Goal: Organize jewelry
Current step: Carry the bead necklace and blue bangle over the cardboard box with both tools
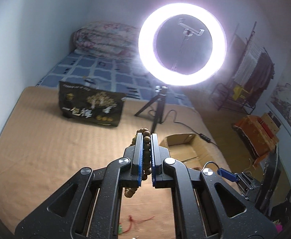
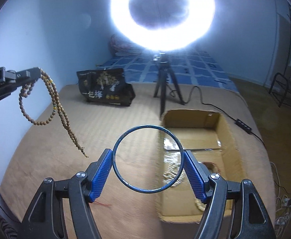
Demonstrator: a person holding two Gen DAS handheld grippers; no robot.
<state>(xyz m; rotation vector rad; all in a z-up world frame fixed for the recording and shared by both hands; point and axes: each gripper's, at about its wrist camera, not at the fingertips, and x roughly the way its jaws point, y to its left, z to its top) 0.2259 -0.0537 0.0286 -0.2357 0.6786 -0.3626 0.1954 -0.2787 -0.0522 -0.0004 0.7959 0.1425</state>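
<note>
Holding: my left gripper (image 1: 147,139) pinches limp, light beads (image 2: 46,103) — they swing.
Bangle (image 2: 148,159): stiff, slick; right gripper (image 2: 148,164) clamps its rim.
Box (image 2: 228,131): two o'clock.

The ring light (image 2: 162,14) is cut off by the top edge in the right wrist view, and its glare washes out whatever sits in its middle. The left gripper (image 2: 29,73) enters from the left edge there, its body out of frame. Part of the bead string (image 1: 147,155) is hidden between the closed pads in the left wrist view. The cardboard box (image 2: 228,131) is blurred along its near left wall, and the pale items on its floor cannot be identified. The right gripper (image 1: 227,174) shows only as a blue tip. The small print on the dark bag (image 1: 90,104) is unreadable.
</note>
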